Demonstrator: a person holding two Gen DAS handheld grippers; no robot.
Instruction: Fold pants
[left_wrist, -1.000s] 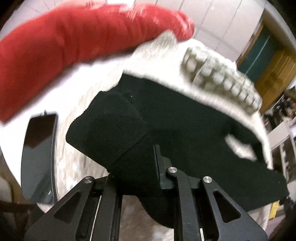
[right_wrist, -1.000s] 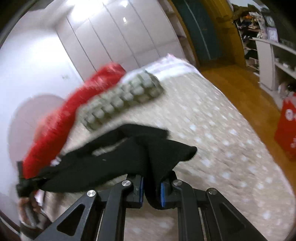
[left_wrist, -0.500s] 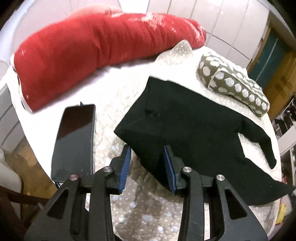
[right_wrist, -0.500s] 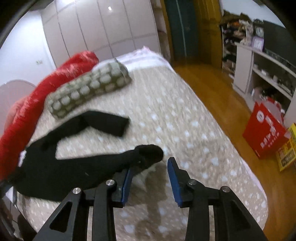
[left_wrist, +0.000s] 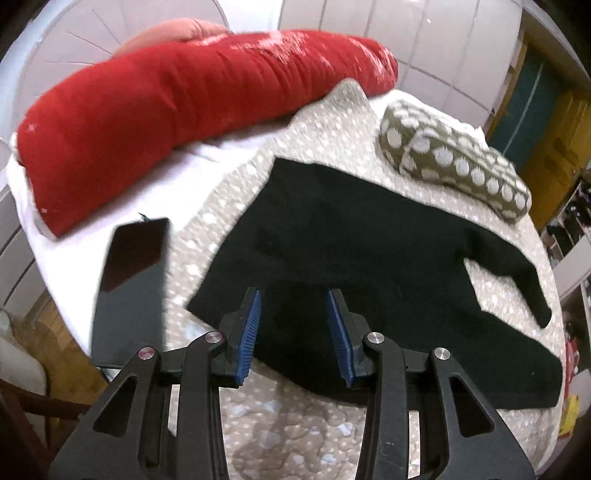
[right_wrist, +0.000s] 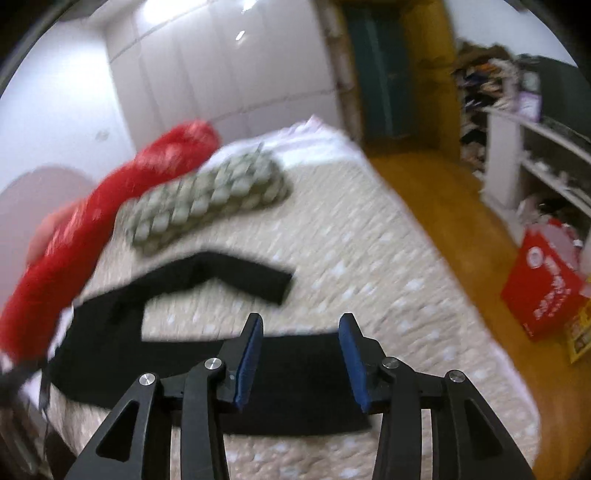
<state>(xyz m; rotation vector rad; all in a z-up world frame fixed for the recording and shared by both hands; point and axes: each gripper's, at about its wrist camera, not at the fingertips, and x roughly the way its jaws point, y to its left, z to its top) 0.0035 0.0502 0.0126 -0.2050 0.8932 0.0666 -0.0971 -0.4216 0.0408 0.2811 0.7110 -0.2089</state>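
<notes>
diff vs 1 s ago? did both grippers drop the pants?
Yes. Left gripper and right gripper both let go; the right's jaws are opening further. The black pants, lifted before, now lie flat on the bed. Phone, red pillow, dotted pillow unchanged.

Count on the bed:
One pair of black pants, one red bolster, one dotted olive cushion, one dark phone; two grippers, left gripper, right gripper.
</notes>
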